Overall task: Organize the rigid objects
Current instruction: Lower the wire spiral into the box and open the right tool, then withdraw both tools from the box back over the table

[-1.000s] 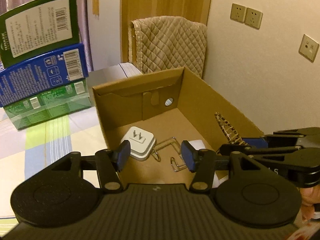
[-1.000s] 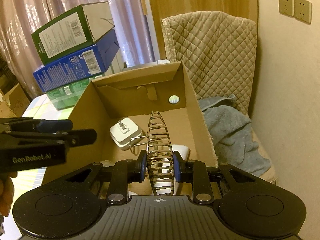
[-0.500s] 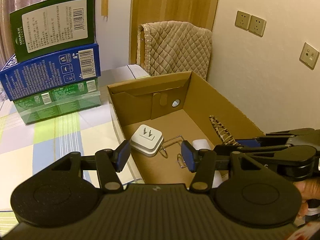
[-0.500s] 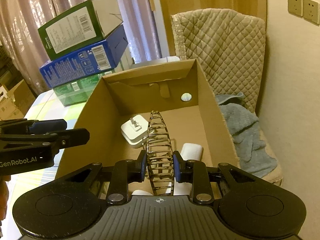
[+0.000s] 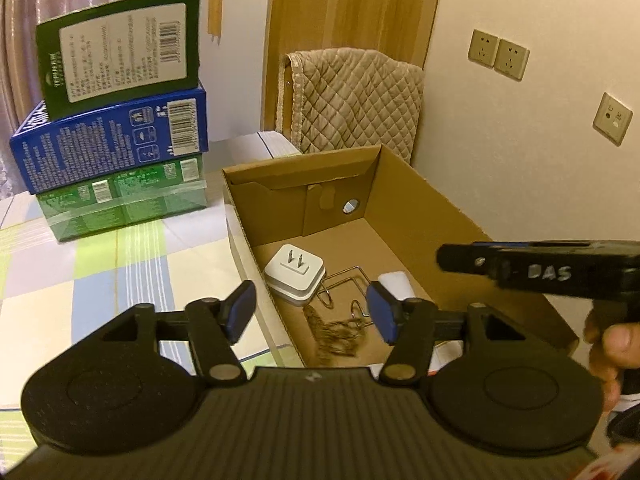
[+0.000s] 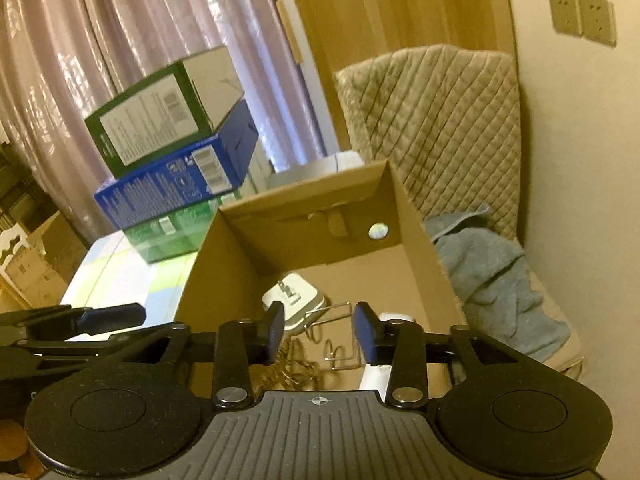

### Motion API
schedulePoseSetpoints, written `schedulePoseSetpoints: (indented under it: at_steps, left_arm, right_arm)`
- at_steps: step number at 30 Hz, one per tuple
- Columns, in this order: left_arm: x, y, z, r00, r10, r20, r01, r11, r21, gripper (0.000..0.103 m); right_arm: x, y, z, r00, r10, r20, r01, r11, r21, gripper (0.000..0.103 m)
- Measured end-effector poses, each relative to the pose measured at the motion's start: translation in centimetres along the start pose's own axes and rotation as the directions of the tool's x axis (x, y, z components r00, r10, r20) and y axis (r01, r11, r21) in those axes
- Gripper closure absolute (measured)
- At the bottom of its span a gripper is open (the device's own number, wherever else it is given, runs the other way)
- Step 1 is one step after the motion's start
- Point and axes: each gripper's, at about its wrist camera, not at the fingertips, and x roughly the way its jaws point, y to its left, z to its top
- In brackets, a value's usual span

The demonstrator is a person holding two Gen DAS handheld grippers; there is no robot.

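Observation:
An open cardboard box (image 5: 420, 200) (image 6: 224, 264) stands on the table. In it lie a white plug adapter (image 5: 294, 273) (image 6: 296, 298), a bent wire hook (image 5: 348, 286) (image 6: 332, 336), a white block (image 5: 394, 282) (image 6: 394, 316) and a patterned hair clip (image 5: 334, 334) (image 6: 294, 366) near the front. My left gripper (image 5: 310, 312) is open and empty above the box's near left wall. My right gripper (image 6: 318, 336) is open and empty above the box's front; it also shows side-on in the left wrist view (image 5: 532, 266).
Three stacked boxes, green (image 5: 120, 48), blue (image 5: 112, 144) and green (image 5: 124, 204), stand on the checked tablecloth (image 5: 100, 272) left of the cardboard box. A quilted chair (image 6: 440, 120) with a grey towel (image 6: 492, 280) stands behind, against the wall on the right.
My right gripper has opened and let go of the hair clip, which now lies in the box. Both grippers have risen and drawn back a little.

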Motion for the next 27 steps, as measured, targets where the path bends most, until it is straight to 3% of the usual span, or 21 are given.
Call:
schedulePoseSetpoints:
  at_steps: [3, 5, 10, 14, 17, 27]
  left_arm:
    - [-1.7, 0.0, -0.4, 1.000, 0.003, 0.014, -0.003, 1.000, -0.017, 0.031]
    - [-3.2, -0.1, -0.9, 1.000, 0.001, 0.018, -0.001, 0.999, -0.039, 0.023]
    - [-7.0, -0.8, -2.2, 0.999, 0.013, 0.038, -0.010, 0.997, -0.073, 0.009]
    - [-10.1, -1.7, -3.7, 0.997, 0.040, 0.061, -0.035, 0.995, -0.093, 0.004]
    - [-12.1, -2.7, -4.9, 0.996, 0.068, 0.062, -0.062, 0.993, -0.097, 0.002]
    - [-16.4, -5.2, -9.7, 0.989, 0.143, -0.043, -0.148, 0.974, -0.173, 0.002]
  right_arm:
    - [-2.6, 0.1, -0.4, 1.000, -0.013, 0.026, 0.013, 1.000, 0.010, 0.053]
    - [-4.4, 0.3, -0.9, 0.999, -0.024, 0.036, 0.023, 1.000, 0.019, 0.040]
    - [-8.4, 1.3, -3.2, 0.998, -0.053, 0.025, 0.053, 0.999, -0.001, 0.027]
    - [-11.1, 2.4, -5.1, 0.992, -0.116, 0.042, 0.119, 0.990, -0.070, 0.023]
    - [-12.6, 2.9, -6.4, 0.993, -0.116, 0.031, 0.119, 0.989, -0.088, 0.022]
    - [-17.0, 3.4, -10.9, 0.993, -0.113, -0.027, 0.110, 0.991, -0.077, 0.020]
